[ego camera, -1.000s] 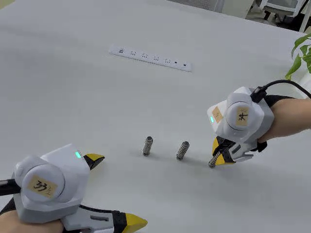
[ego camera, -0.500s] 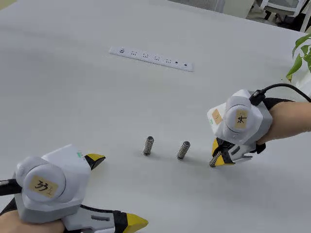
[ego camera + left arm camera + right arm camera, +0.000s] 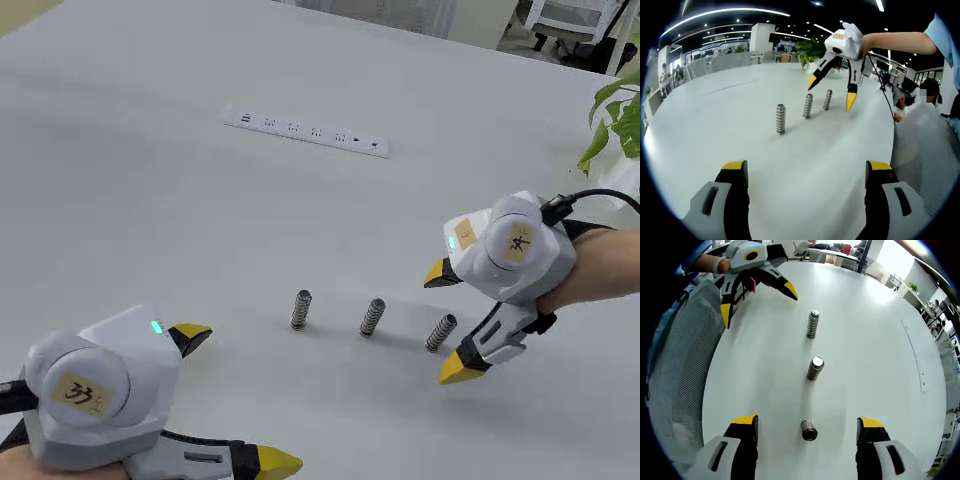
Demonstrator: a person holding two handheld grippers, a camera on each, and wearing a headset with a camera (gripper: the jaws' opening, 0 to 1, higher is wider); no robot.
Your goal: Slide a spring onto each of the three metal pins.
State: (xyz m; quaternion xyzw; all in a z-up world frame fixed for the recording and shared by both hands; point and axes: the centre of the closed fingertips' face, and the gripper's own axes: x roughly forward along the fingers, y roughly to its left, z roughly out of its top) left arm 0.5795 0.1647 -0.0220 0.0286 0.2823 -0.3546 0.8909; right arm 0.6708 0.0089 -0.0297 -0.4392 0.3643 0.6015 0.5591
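The right gripper (image 3: 446, 322) has its jaws spread wide. The nearest spring (image 3: 809, 430) stands in the gap between them, about in the middle and close to the tips, and it touches neither jaw. Its long axis is upright from the table (image 3: 150, 150), so the right gripper view looks down on its top end. I judge that the coming move is a withdrawal, and it must go up or straight back along the jaws so that no tip knocks this spring.

Ahead of the right jaws a second spring (image 3: 815, 368) stands, then a third spring (image 3: 813, 323), all in one row. Beyond them is the left gripper (image 3: 806, 165), its jaws also spread and holding nothing, well apart from the row. The right gripper is clearly the nearer one.

I count three springs, all upright. The pins are mostly hidden inside them, so the task looks complete. At the far side of the table lies one power strip (image 3: 305, 130).
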